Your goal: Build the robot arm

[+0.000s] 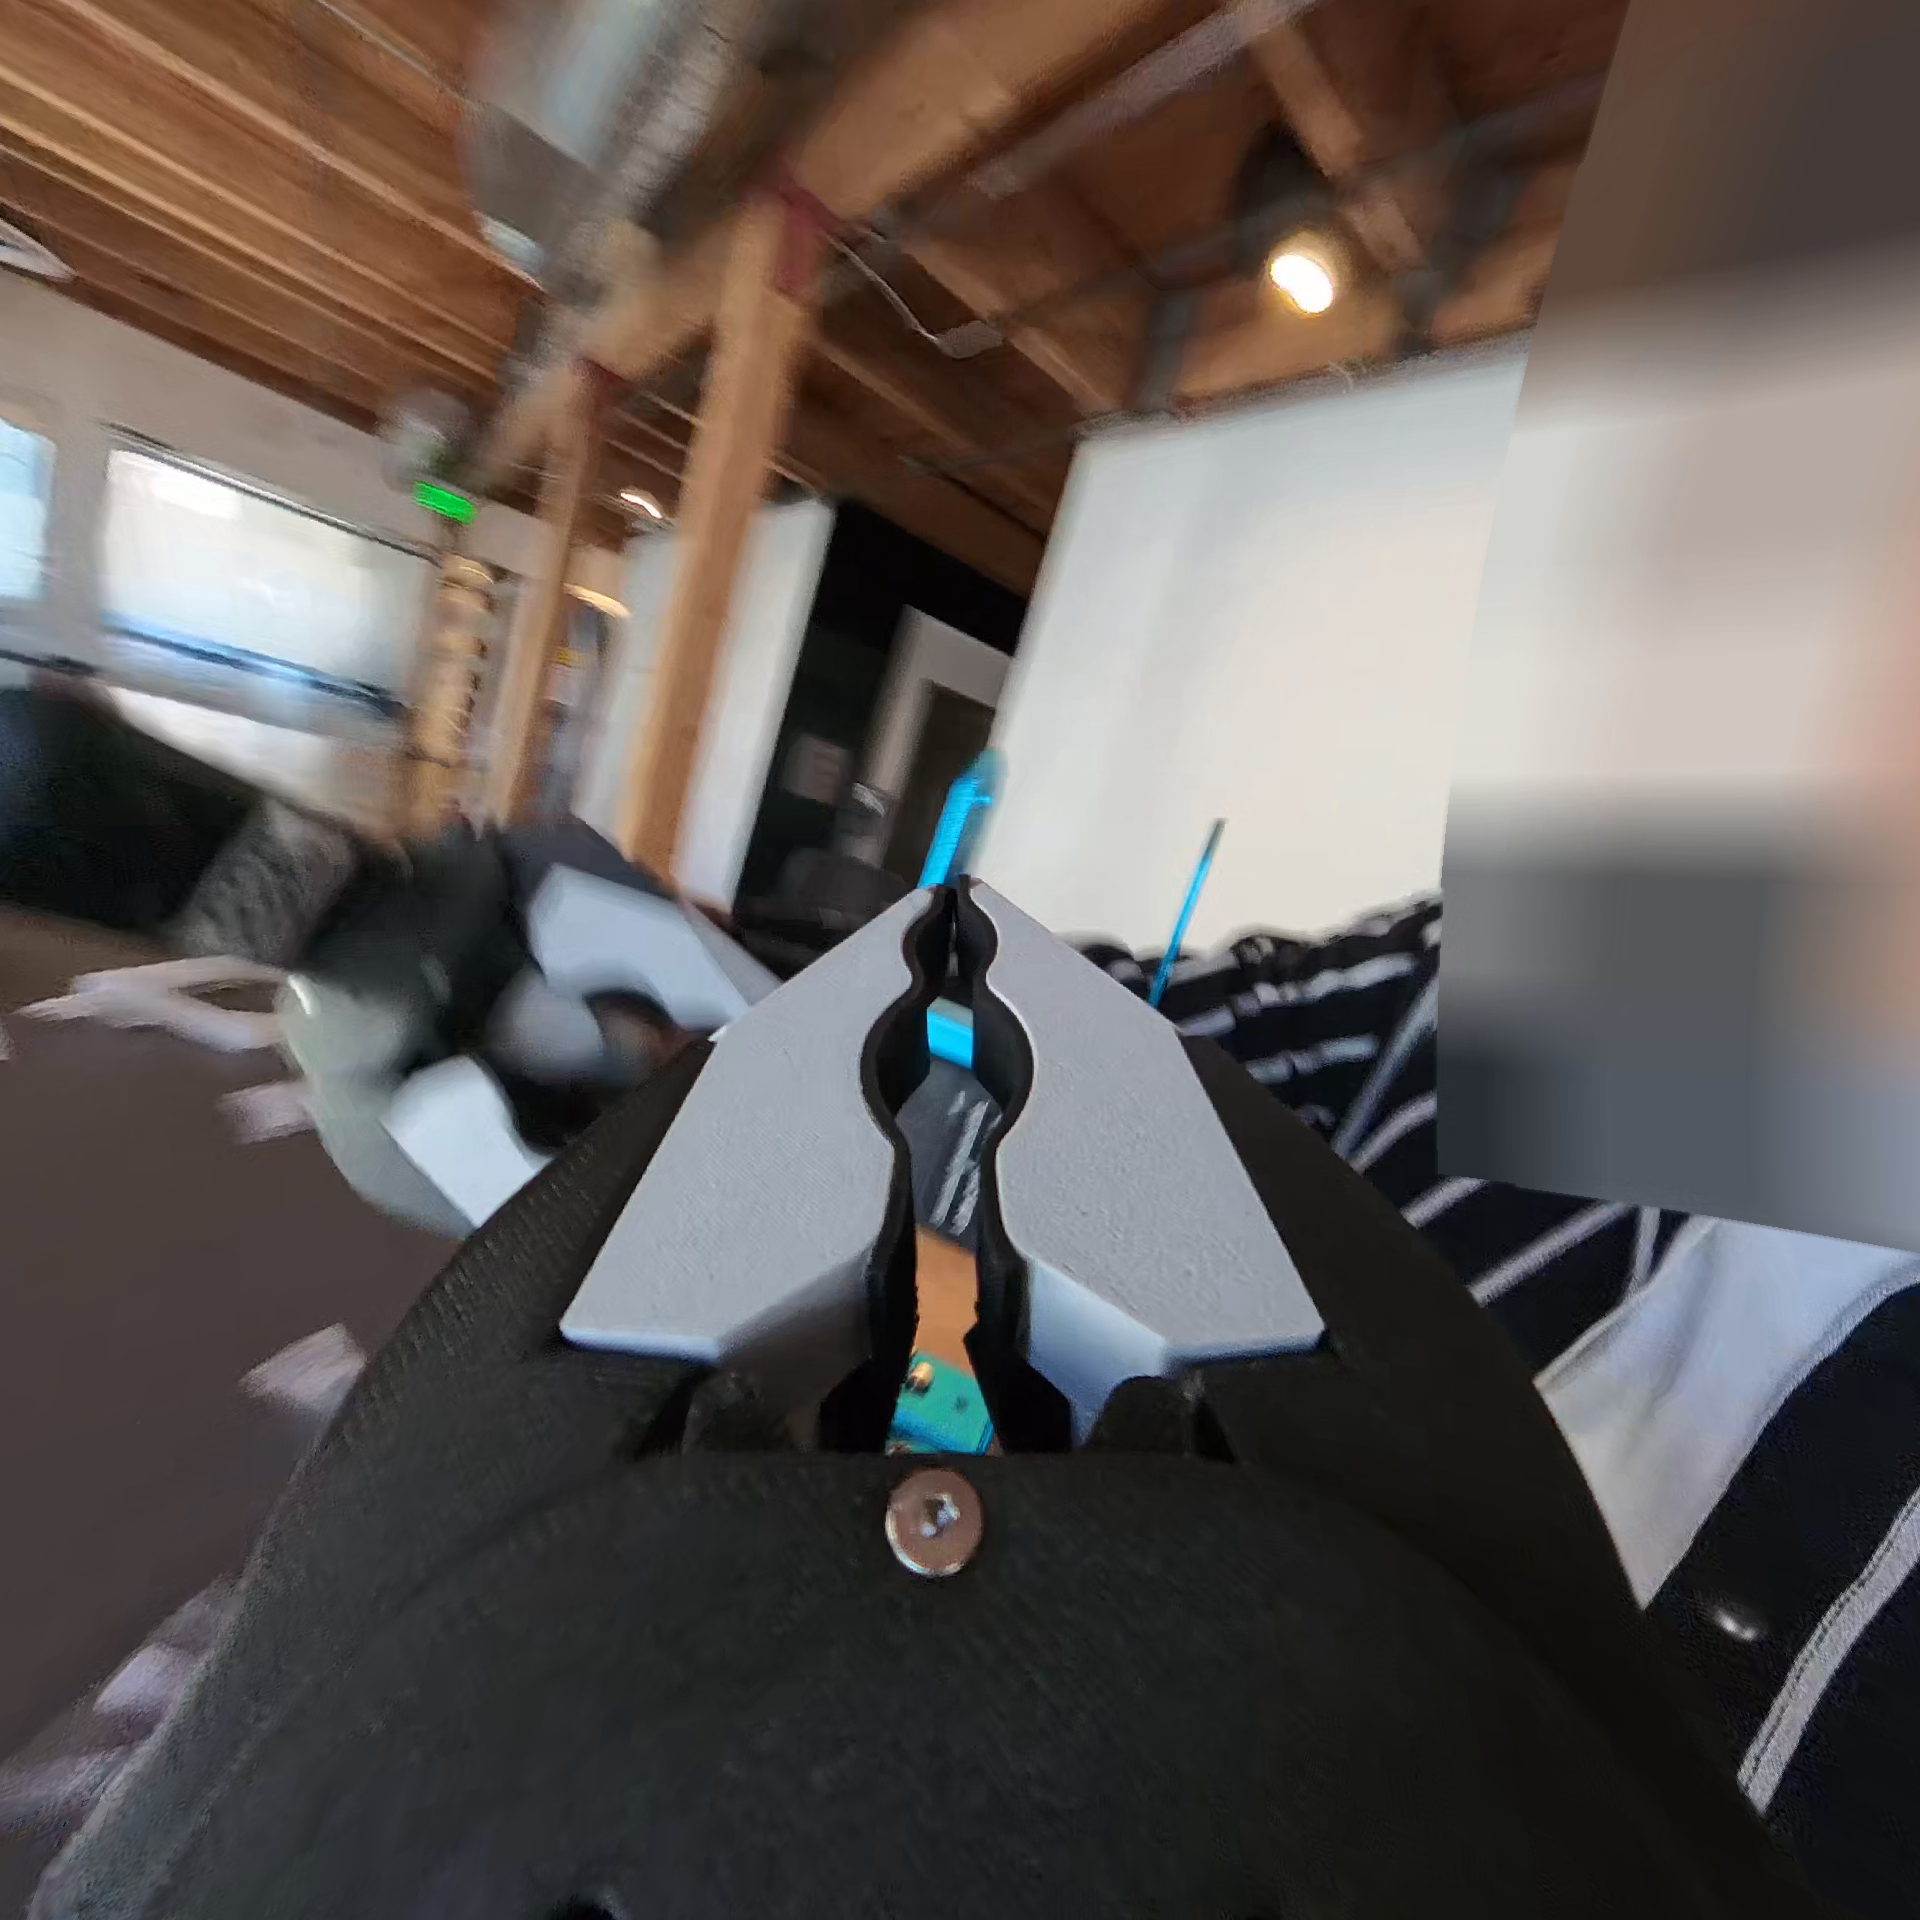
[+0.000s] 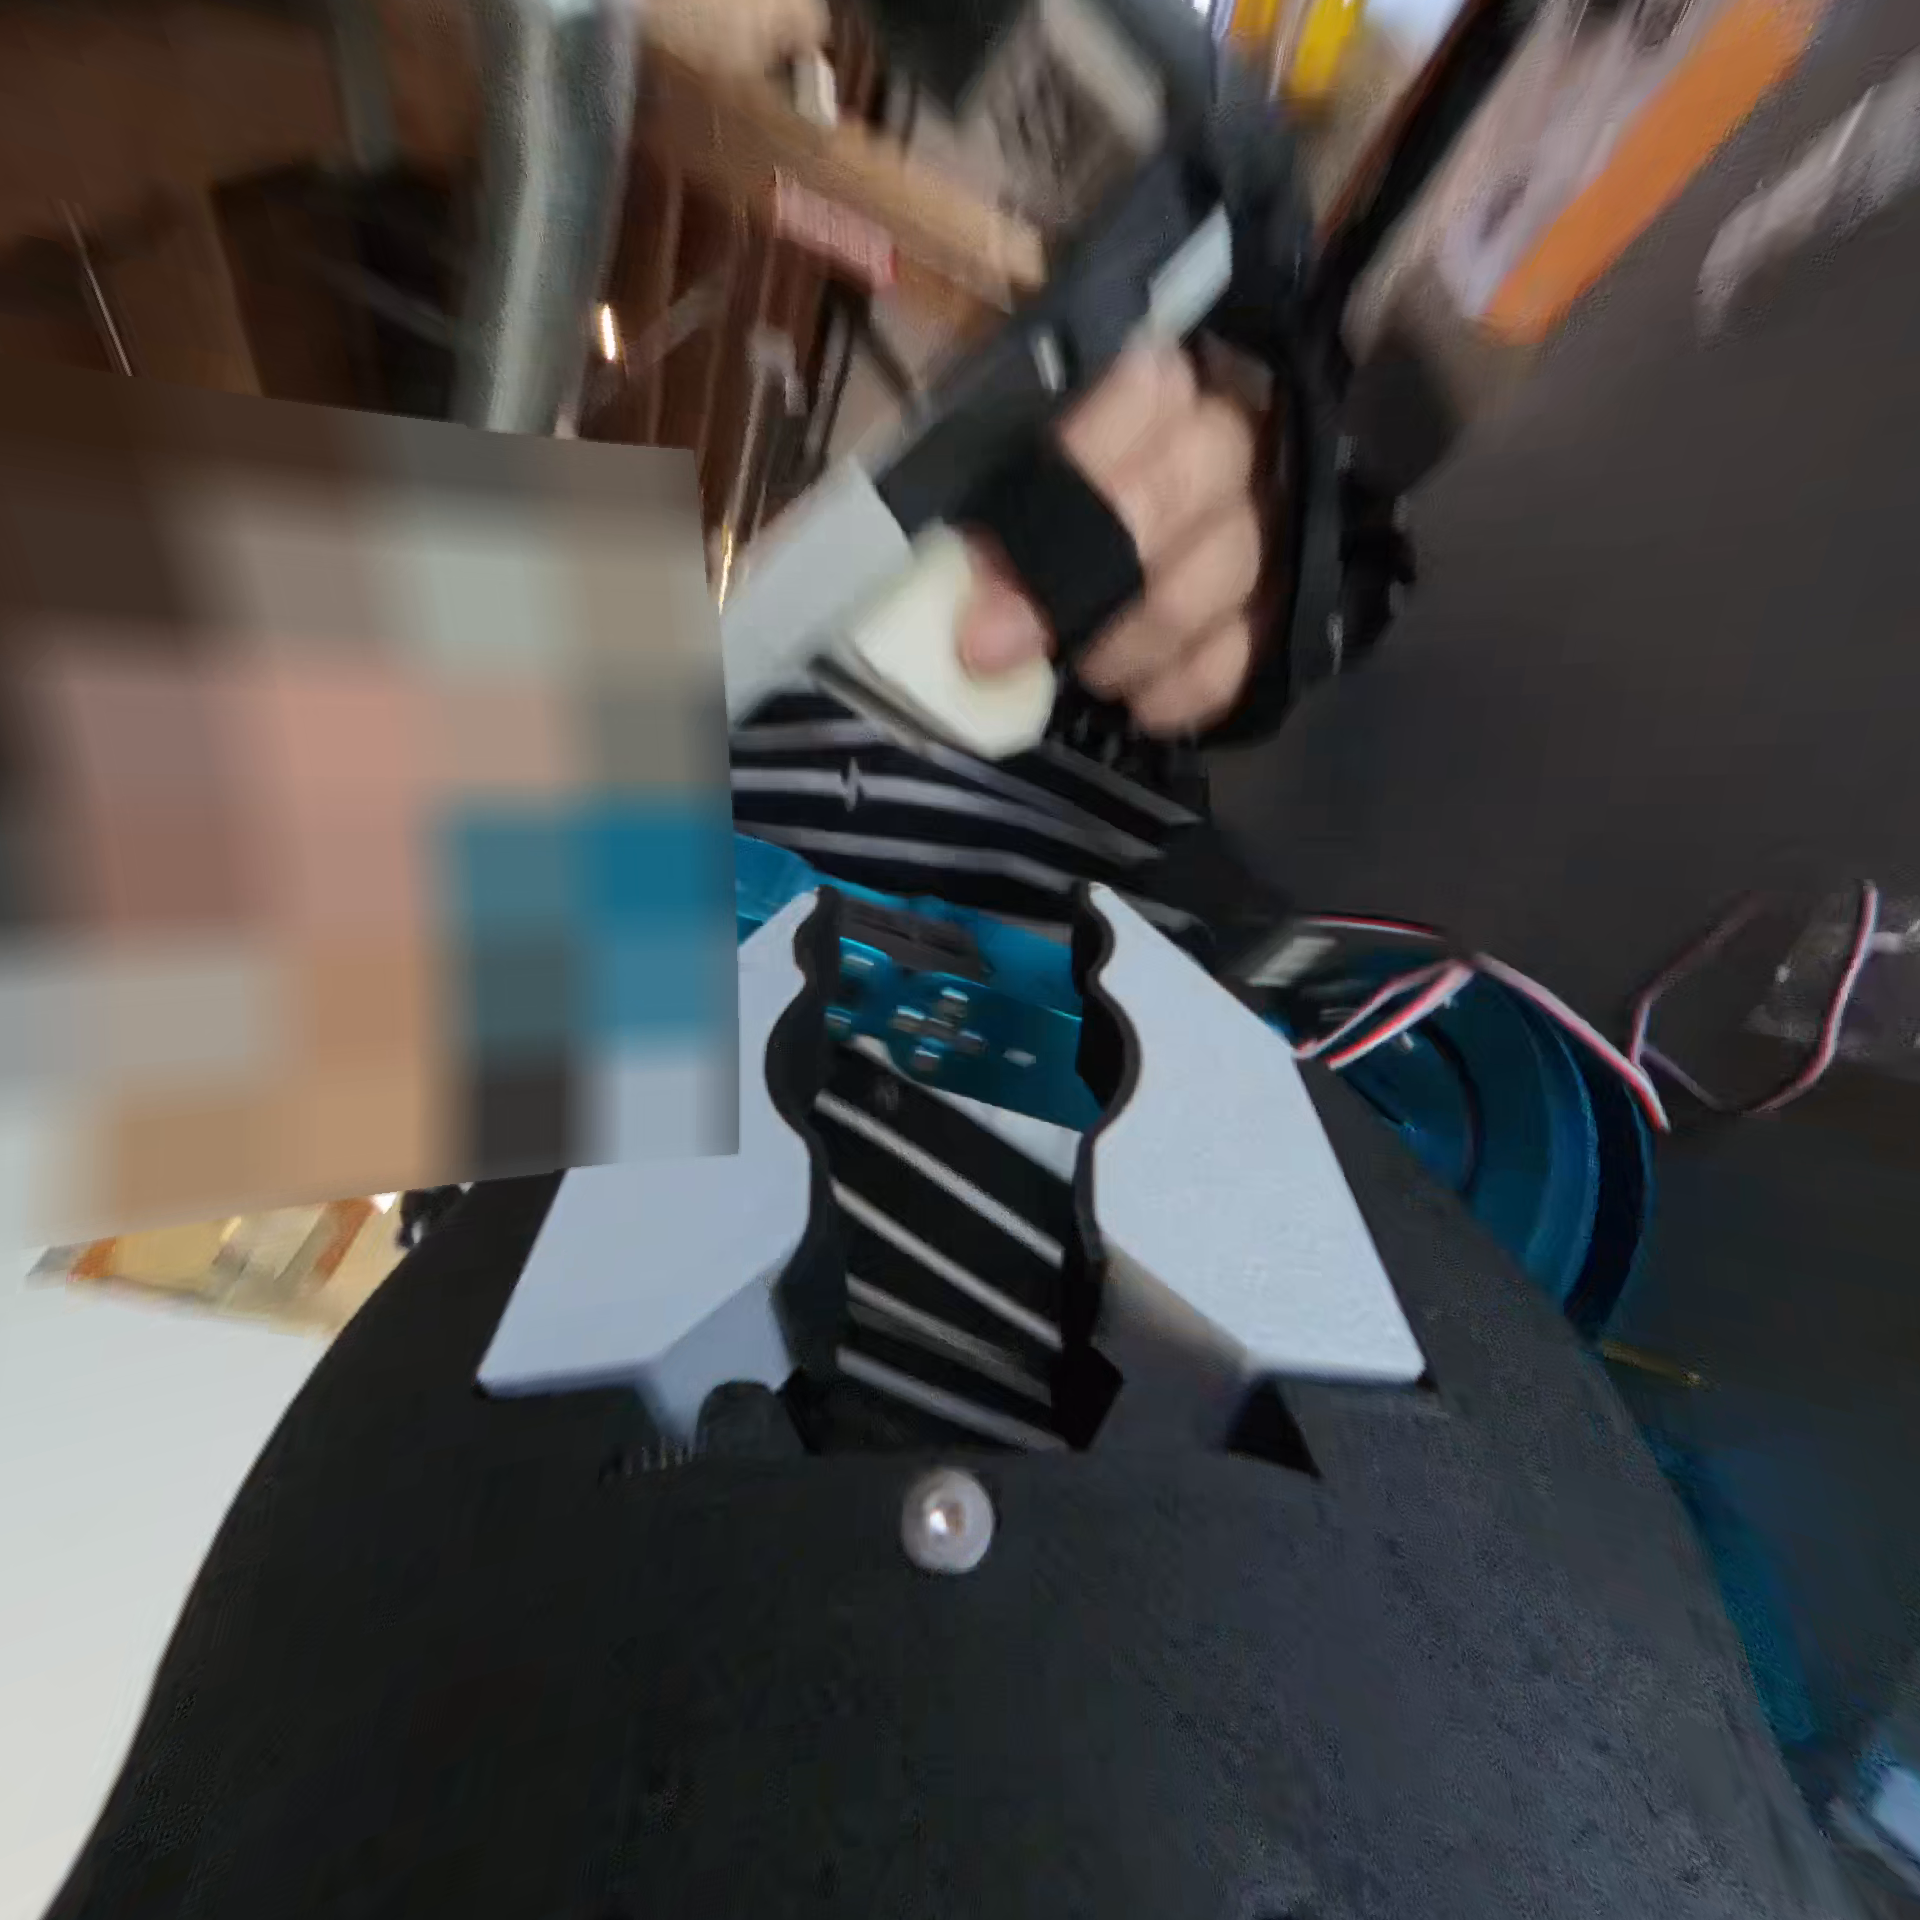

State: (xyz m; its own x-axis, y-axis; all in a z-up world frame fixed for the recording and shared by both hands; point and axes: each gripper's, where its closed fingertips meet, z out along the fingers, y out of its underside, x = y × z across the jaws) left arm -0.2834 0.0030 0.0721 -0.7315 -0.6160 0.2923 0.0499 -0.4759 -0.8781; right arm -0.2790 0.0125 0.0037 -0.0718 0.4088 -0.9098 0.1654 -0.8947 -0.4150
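Blue circuit board (image 2: 935,1013) sits just past my right claw (image 2: 951,914), seen through gap between tips, partly under striped black-and-white garment (image 2: 935,821). Right claw parted moderately, holding nothing. Red-white-black wires (image 2: 1382,1023) trail right of board beside blue round part (image 2: 1538,1101). Far: blurred hand (image 2: 1153,582) grips other gripper's handle. Left claw (image 1: 954,899) tilted up toward wooden ceiling (image 1: 260,156), tips nearly touching, empty; striped garment (image 1: 1351,1018) right, blue piece (image 1: 961,821) just beyond tips.
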